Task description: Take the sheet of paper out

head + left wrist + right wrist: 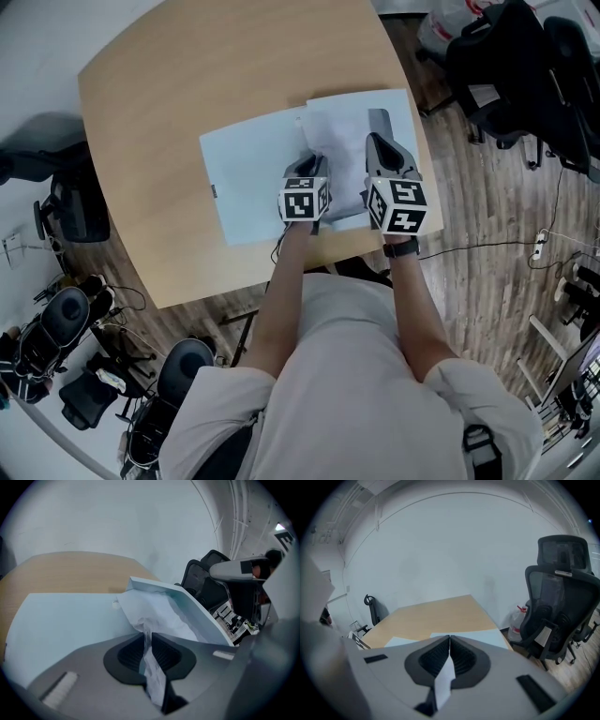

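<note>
the right gripper (449, 651) has its fingers pressed on a pale strip, seemingly the upper cover (187, 603) of the light-blue folder (70, 620), holding it tilted up off the tabletop (187, 84) — likely to keep the mouth open. in that gap sits the sheet of paper (161, 613), crumpled where the fingers of the left gripper (146, 646) pinch its near edge, placed to draw it out.

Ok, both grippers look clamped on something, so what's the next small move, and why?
Probably draw the left gripper back toward yourself: its jaws pinch the crumpled white sheet, which sits mostly inside the pale blue folder, while the right gripper appears to hold the folder's cover lifted.
</note>
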